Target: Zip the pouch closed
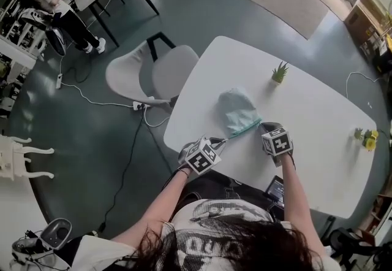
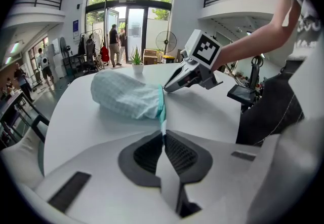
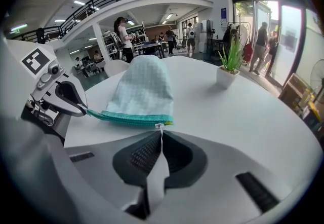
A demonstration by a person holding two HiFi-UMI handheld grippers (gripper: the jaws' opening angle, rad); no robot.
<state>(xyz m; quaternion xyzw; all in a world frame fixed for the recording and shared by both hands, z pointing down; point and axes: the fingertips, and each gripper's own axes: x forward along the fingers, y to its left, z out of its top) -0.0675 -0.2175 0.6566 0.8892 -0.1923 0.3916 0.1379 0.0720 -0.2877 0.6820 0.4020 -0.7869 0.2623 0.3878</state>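
Checked mint fabric pouch (image 1: 239, 110): left hand-held gripper (image 2: 163, 136) pinches its teal tape end (image 2: 162, 116); right hand-held gripper (image 3: 161, 135) clamps the zipper pull (image 3: 160, 126).

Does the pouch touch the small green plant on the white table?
No, the pouch lies apart from the plant, with a bare strip of the table between them in the head view.

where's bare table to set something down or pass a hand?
Free: the wide stretch of table right of the pouch, between the plant and the yellow bits at the right edge; also the far-left corner toward the chair. Crowded: the near edge, where the left tool and right tool grip the pouch, with a dark device nearby.
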